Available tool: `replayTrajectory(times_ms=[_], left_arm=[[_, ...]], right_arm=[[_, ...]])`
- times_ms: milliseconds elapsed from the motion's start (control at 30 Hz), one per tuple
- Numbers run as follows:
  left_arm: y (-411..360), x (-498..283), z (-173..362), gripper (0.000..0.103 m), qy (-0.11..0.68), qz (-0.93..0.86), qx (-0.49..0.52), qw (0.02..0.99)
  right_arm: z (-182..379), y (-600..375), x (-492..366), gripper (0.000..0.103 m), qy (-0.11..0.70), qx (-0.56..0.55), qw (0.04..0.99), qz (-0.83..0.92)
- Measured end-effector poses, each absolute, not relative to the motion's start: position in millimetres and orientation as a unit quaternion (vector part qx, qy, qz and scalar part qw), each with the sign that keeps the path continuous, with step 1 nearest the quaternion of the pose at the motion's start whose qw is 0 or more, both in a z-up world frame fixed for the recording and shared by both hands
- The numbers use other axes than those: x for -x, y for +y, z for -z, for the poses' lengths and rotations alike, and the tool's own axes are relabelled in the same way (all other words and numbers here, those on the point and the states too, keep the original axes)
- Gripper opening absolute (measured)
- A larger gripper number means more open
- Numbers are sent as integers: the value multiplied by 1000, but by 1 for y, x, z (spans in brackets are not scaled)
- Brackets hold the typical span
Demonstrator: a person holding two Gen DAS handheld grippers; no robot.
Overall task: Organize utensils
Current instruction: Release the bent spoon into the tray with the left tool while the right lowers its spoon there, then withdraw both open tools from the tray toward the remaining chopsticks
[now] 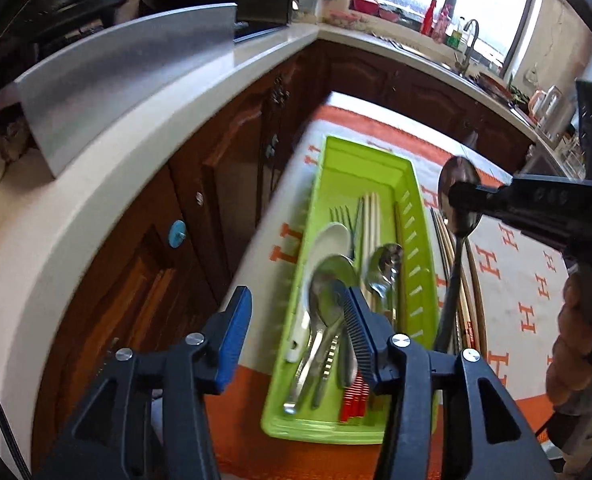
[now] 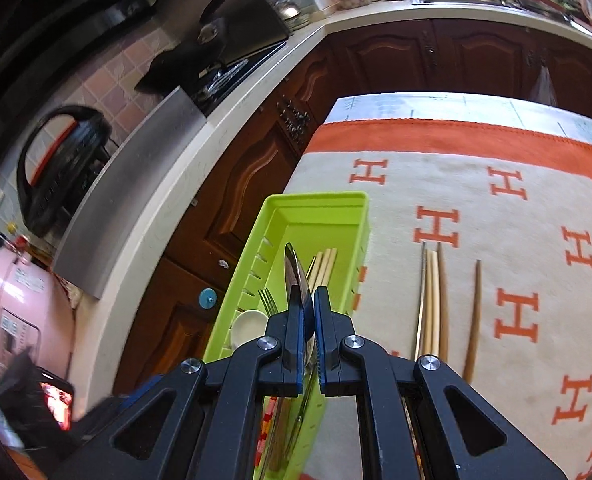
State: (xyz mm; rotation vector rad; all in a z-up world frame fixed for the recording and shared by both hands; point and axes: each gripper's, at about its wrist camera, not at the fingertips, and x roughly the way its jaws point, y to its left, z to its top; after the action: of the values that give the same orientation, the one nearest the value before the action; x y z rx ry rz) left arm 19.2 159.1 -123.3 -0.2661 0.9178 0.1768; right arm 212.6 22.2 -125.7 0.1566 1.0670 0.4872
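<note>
At the far left of the left wrist view, a pale stone countertop (image 1: 107, 184) curves over dark brown wooden cabinet doors (image 1: 223, 168), with a brushed-steel panel (image 1: 107, 76) standing on it. In the foreground the left gripper (image 1: 300, 340) hangs with its blue-padded fingers (image 1: 235, 336) spread wide and nothing between them, above the near end of the lime-green plastic utensil tray (image 1: 412, 248).

The tray lies lengthwise on a cream tablecloth with orange H letters and an orange border (image 1: 536, 264). Inside it lie a white ceramic spoon (image 1: 328, 240), a metal fork (image 1: 342, 216), several stainless steel spoons (image 1: 328, 300), pale wooden chopsticks (image 1: 372, 216) and red-handled chopsticks (image 1: 354, 398).

Just right of the tray, loose chopsticks (image 1: 450, 248) lie on the cloth. Above them the right gripper (image 1: 462, 194) pinches a long-handled stainless steel spoon (image 1: 458, 178) at the bowl, with the handle hanging down beside the tray's slotted right wall. The person's hand (image 1: 576, 320) grips the tool at the right edge.

In the right wrist view, a pink appliance (image 2: 19, 312) and a black handled cooker (image 2: 63, 160) stand at the left on the counter. The right gripper's (image 2: 310, 312) pads are pressed together on the spoon's bowl (image 2: 293, 276), seen edge-on, over the green tray (image 2: 316, 208). Further right, four chopsticks lie on the cloth (image 2: 496, 148): three together (image 2: 430, 300) and one brown chopstick (image 2: 474, 320) apart.
</note>
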Motion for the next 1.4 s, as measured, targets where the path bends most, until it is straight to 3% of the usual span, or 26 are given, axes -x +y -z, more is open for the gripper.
replayTrajectory(times_ms=[433,600,1400], left_arm=[[197,-20,135,47,449,-132,145,872],[198,-22,138,50,450,-134,146,871],[181,-21,128,56,453,-139,123,872]], right_arm=[[160,58,-218,6,519,-11,829,-209],[158,53,-216,21,512,-14,836,-198],[170,-43,-171,21,528,-39,834,-154]])
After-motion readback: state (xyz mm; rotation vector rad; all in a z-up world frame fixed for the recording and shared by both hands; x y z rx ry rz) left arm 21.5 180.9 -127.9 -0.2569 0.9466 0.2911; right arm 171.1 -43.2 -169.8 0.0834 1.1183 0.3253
